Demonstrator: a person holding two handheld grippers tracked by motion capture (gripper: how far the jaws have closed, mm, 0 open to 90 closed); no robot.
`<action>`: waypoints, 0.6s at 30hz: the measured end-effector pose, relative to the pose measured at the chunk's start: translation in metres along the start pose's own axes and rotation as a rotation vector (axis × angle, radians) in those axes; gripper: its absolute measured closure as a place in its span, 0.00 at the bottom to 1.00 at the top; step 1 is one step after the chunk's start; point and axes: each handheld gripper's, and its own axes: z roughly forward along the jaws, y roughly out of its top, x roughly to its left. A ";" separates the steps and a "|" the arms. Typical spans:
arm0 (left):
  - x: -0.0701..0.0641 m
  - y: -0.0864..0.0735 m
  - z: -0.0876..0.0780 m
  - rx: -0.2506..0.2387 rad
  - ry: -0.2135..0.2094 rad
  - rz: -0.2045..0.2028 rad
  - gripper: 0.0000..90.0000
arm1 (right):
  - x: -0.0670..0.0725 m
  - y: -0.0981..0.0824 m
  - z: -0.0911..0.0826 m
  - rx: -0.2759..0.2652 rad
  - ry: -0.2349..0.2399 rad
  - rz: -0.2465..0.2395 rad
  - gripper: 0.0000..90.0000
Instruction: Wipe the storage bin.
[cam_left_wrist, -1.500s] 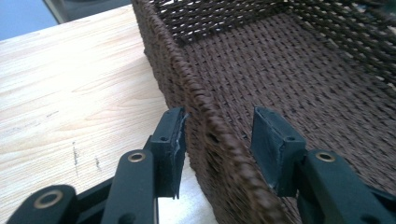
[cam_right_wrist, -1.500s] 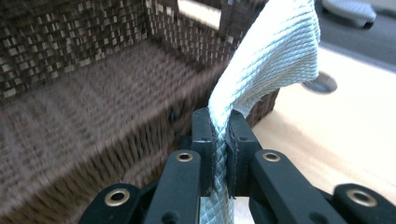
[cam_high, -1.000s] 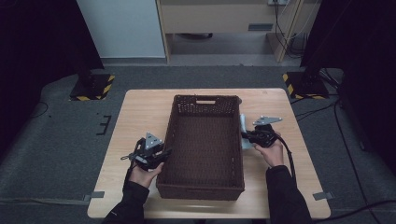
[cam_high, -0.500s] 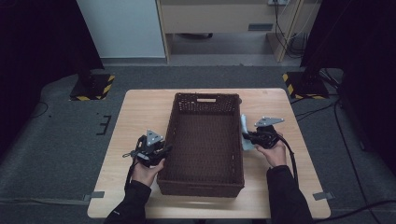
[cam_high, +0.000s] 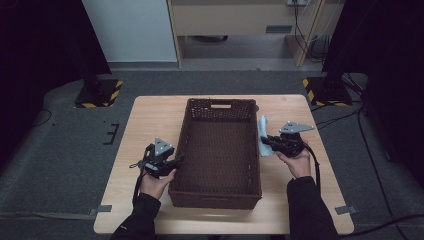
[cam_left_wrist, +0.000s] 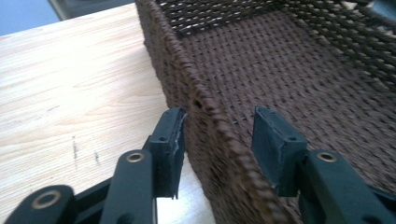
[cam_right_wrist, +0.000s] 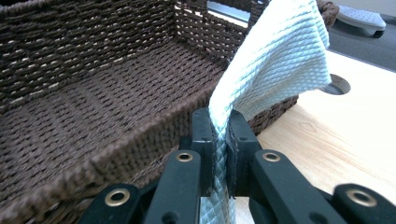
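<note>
While the right hand-held gripper (cam_right_wrist: 218, 154) stays clamped on the pale cloth (cam_right_wrist: 275, 60) at the basket's (cam_high: 220, 192) right rim, mid-frame, the left hand-held gripper (cam_left_wrist: 217, 140), jaws just opened astride the left rim, no longer steadies it, so a snagging cloth could drag it across the bench (cam_high: 150, 120).

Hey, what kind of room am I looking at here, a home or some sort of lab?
Probably a lab or recording studio, not a home: a lone wooden table on grey carpet, dark curtains at both sides, stand bases with yellow-black hazard tape, and loose cables by the back wall.
</note>
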 end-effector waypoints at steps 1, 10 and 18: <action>-0.001 -0.001 -0.003 0.002 0.001 0.019 0.58 | 0.001 -0.002 0.001 0.012 0.001 -0.005 0.94; -0.007 -0.007 -0.005 0.032 -0.016 0.044 0.69 | 0.000 -0.031 0.023 0.175 -0.001 0.022 0.94; -0.004 -0.005 -0.002 0.031 -0.004 0.012 0.75 | 0.004 -0.027 0.028 0.158 0.016 0.032 0.94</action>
